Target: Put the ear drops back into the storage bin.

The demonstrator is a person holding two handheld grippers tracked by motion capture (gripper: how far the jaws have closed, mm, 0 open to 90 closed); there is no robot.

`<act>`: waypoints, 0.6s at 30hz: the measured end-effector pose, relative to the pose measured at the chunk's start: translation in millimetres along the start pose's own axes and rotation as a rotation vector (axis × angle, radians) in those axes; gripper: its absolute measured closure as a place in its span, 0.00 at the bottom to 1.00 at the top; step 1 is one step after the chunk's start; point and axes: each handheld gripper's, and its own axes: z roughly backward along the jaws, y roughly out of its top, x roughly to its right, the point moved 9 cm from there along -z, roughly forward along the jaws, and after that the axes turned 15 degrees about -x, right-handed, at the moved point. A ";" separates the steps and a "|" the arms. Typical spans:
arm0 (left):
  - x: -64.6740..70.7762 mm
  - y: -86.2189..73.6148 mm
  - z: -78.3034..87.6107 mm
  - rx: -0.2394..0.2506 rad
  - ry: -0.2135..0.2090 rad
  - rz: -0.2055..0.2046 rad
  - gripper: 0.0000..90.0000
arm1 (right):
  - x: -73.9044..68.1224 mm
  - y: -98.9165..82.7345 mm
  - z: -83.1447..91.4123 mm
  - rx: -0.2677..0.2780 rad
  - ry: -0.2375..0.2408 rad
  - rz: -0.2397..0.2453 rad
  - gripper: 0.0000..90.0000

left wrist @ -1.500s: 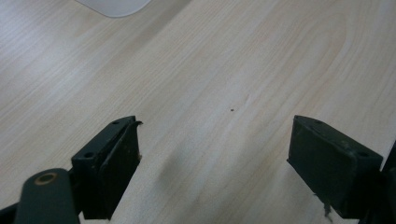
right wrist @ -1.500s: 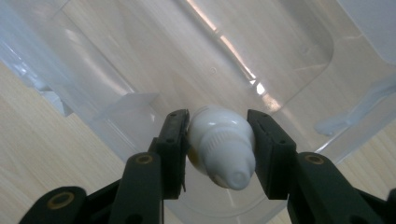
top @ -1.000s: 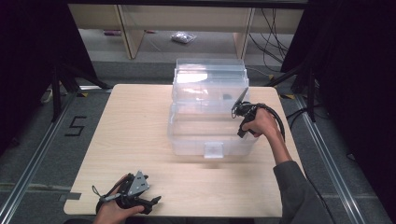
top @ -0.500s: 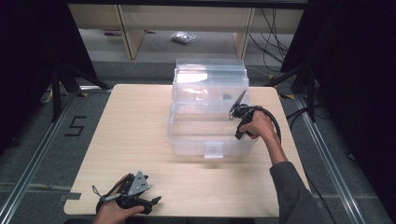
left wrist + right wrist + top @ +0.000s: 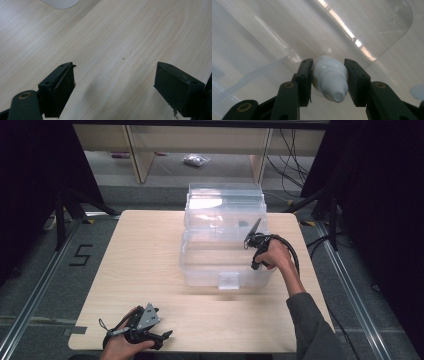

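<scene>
Three cameras: one fixed overhead, one riding on each tool.

The high view looks forward and down over the whole pale wooden tabletop. The left tool view sits close above that wood. The right tool view peers closely into the clear plastic storage box, shared with the high view.

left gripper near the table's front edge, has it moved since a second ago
No. The left gripper sits at the same spot by the table's front edge.
</scene>
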 end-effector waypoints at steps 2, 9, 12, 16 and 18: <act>0.6 0.2 0.2 0.005 -0.001 0.004 0.18 | 0.4 0.0 -1.0 -0.003 -0.001 0.000 0.67; 0.3 -0.2 0.2 -0.002 -0.007 -0.002 0.18 | 0.2 0.2 -1.9 -0.011 -0.005 0.001 0.67; 0.2 0.4 -0.1 0.008 0.000 0.002 0.18 | 3.0 0.2 -3.6 -0.006 -0.019 0.020 0.66; 0.6 0.1 0.3 0.004 0.000 0.004 0.18 | 2.5 -2.0 -1.7 -0.004 -0.017 0.036 0.61; 0.5 -0.1 -0.6 0.000 -0.002 0.002 0.18 | 3.3 -1.7 1.6 0.022 -0.028 0.022 0.56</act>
